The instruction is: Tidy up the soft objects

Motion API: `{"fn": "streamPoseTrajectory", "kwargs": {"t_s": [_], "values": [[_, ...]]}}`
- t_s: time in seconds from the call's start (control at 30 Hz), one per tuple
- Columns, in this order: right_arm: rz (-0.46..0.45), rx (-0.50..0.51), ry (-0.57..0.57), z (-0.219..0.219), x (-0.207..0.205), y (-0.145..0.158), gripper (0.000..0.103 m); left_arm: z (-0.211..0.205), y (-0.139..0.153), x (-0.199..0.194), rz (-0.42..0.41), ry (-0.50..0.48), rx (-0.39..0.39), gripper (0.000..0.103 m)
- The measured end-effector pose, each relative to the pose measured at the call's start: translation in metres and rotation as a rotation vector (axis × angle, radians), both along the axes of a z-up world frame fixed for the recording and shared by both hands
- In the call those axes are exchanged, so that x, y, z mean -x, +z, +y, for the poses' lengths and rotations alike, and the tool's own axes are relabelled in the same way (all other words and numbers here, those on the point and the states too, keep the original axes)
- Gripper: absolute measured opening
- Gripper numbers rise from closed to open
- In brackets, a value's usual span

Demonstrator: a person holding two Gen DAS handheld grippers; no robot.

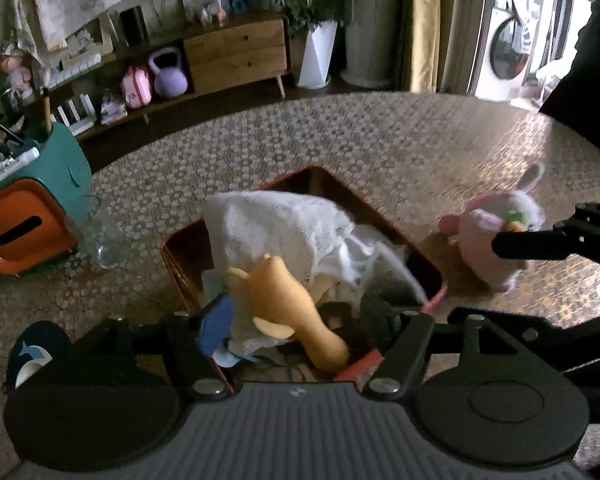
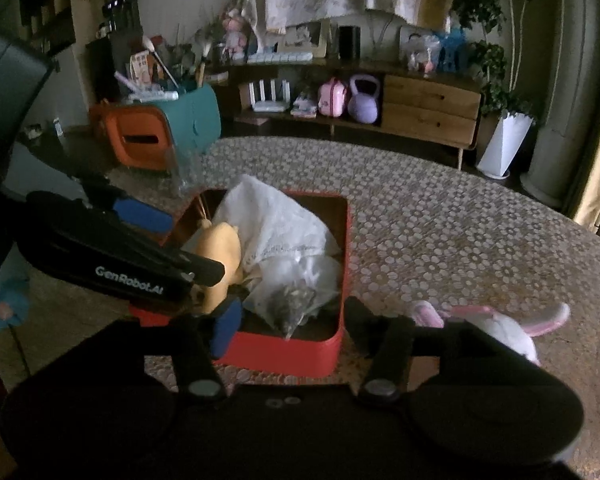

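Observation:
A red box (image 2: 284, 356) sits on the patterned table (image 1: 380, 140). Inside it lie a crumpled white cloth (image 1: 284, 224) and a yellow plush toy (image 1: 284, 304). My left gripper (image 1: 296, 316) hangs open over the box, with the yellow plush between its fingers but not pressed by the pads. My right gripper (image 2: 294, 320) stands open over the box's near wall, with nothing gripped. A pink and white bunny plush (image 1: 496, 228) lies on the table right of the box, also seen as the bunny plush (image 2: 504, 328) behind my right gripper's right finger.
A clear glass jug (image 1: 100, 236) stands left of the box, beside a teal and orange bin (image 1: 28, 216) full of odds and ends. A blue dolphin item (image 1: 32, 354) lies at the near left. A wooden sideboard (image 2: 428, 112) lines the far wall.

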State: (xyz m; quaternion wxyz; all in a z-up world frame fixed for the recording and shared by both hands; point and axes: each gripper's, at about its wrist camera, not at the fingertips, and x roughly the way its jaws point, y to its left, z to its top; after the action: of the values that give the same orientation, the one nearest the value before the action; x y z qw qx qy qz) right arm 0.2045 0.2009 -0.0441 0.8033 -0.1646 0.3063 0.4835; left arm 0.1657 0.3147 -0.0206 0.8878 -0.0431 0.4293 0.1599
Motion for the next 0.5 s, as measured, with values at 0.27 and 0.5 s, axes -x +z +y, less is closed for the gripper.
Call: {"fn": "streamPoseTrajectory", "kwargs": {"t_s": [0.27, 0.5], "values": [[-0.010, -0.053, -0.036, -0.039, 0.019, 0.018, 0.071, -0.030, 0.028, 0.024, -0.072, -0.028, -0.016, 0.070], [-0.020, -0.107, -0.066, -0.072, 0.033, 0.032, 0.077, -0.058, 0.045, 0.044, -0.131, -0.063, -0.030, 0.080]]}}
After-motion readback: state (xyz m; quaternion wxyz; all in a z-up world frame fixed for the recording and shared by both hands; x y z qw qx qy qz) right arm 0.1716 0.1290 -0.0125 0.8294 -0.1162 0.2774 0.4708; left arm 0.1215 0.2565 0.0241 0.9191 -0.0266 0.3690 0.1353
